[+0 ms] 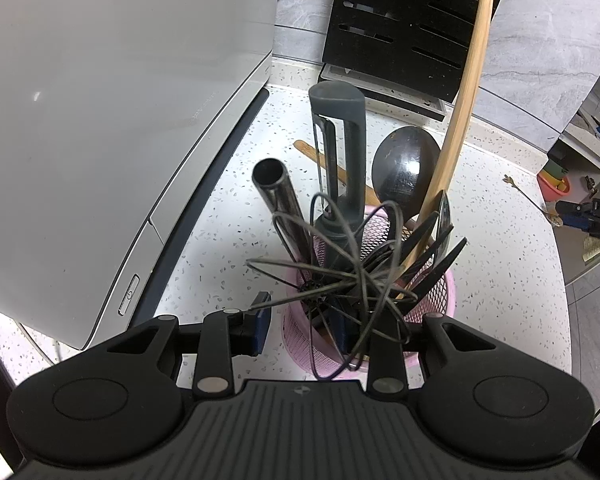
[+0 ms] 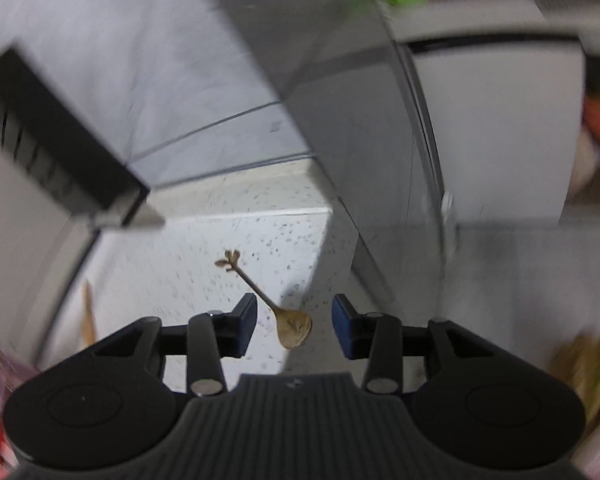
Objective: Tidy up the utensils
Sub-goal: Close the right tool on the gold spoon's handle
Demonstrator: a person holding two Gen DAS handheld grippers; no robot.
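Observation:
A pink mesh holder [image 1: 440,300] stands on the speckled counter. It is packed with a wire whisk [image 1: 340,276], a black ladle [image 1: 404,164], a long wooden handle [image 1: 468,92], a grey tool [image 1: 340,128] and a steel tube [image 1: 276,196]. My left gripper [image 1: 300,324] straddles the holder's near wall, one pad outside and one inside among the whisk wires. Whether the pads press on anything is unclear. A small wooden spoon [image 2: 260,290] lies on the counter by its edge. My right gripper [image 2: 294,330] hangs open over the spoon's bowl, pads clear of it; this view is blurred.
A large grey appliance [image 1: 100,120] fills the left side. A black slotted block [image 1: 412,20] stands against the tiled wall behind the holder, and a wooden spatula [image 1: 312,152] lies flat behind it. The counter edge [image 1: 560,280] curves along the right, with shelves beyond.

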